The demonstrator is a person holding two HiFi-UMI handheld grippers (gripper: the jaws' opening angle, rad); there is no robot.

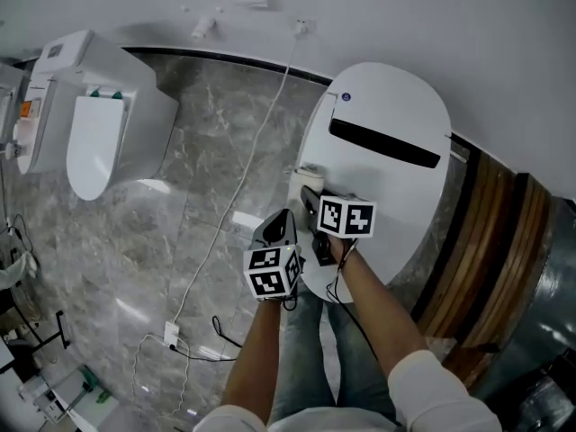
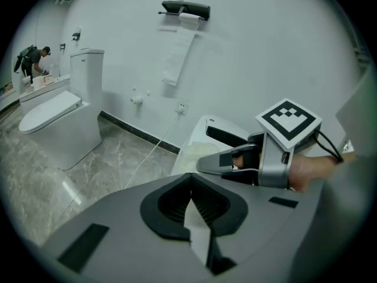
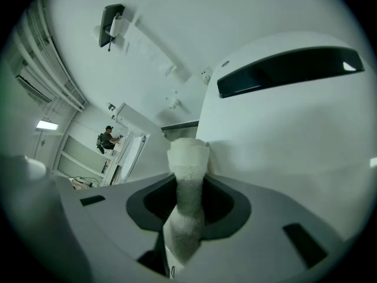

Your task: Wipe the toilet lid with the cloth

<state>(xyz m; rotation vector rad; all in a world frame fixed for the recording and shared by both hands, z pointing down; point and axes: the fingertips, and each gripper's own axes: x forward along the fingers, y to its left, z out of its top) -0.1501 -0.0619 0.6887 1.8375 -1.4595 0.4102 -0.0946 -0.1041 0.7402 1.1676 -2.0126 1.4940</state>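
The right gripper (image 3: 187,184) has its jaws clamped on the cloth (image 3: 188,158), a rolled white strip that sticks out past the tips. The toilet lid (image 1: 396,196) lies just beyond and to the right of that cloth. In the head view the cloth end sits at the lid's left edge, with the whole oval spreading away to the upper right and lower right. The lid's long axis runs from the top of the frame down toward the person, so I judge the coming stroke should carry the cloth rightward onto the lid and then along that axis.

The left gripper (image 2: 189,190) has its jaws shut with nothing gripped. It hangs at the lid's lower left, over the floor (image 1: 180,223), and is the farther of the two from the work.

Only the right gripper view shows the grip on the cloth plainly, and only the head view gives the lid's full outline. No view settles whether the cloth presses on the lid yet
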